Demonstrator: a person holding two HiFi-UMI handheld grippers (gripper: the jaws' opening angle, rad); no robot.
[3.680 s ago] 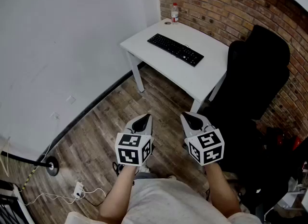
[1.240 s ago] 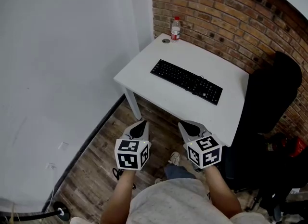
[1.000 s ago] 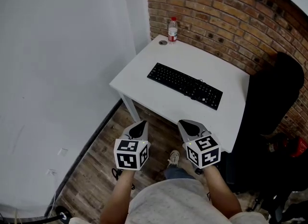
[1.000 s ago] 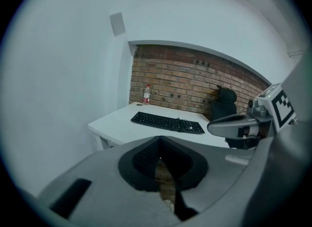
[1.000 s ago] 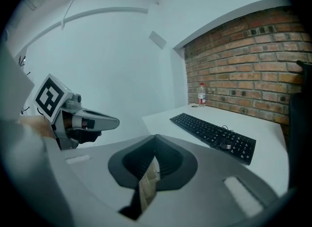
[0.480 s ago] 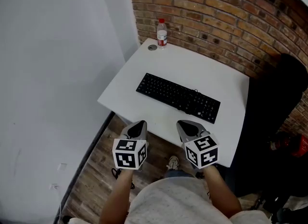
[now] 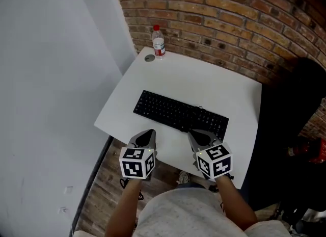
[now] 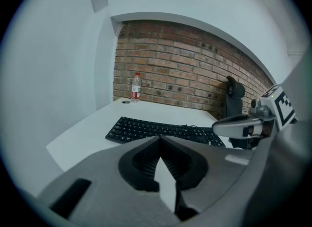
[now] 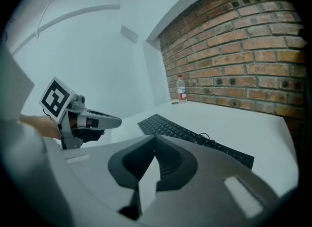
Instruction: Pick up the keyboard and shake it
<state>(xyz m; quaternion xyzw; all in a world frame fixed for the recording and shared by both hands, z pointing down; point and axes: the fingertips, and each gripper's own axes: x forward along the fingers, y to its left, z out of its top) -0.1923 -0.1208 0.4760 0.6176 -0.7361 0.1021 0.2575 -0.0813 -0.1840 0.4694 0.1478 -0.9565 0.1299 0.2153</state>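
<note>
keyboard [image 7: 181,116] is lying flat across the middle of the white table [image 7: 232,90], with its long front edge facing the person. the left gripper [image 7: 147,135] and the right gripper [image 7: 197,136] are hovering above the near side of the table, close to that front edge. both are keeping their jaws pressed together and holding nothing. i am judging that both jaws should be opening before reaching it, then pinching the front edge near each end, so the board is staying level while being lifted and shaken. the bottle [image 7: 158,41] and a small round cap [image 7: 149,57] are standing at the far corner, well apart, so short shakes are looking safe.
</note>
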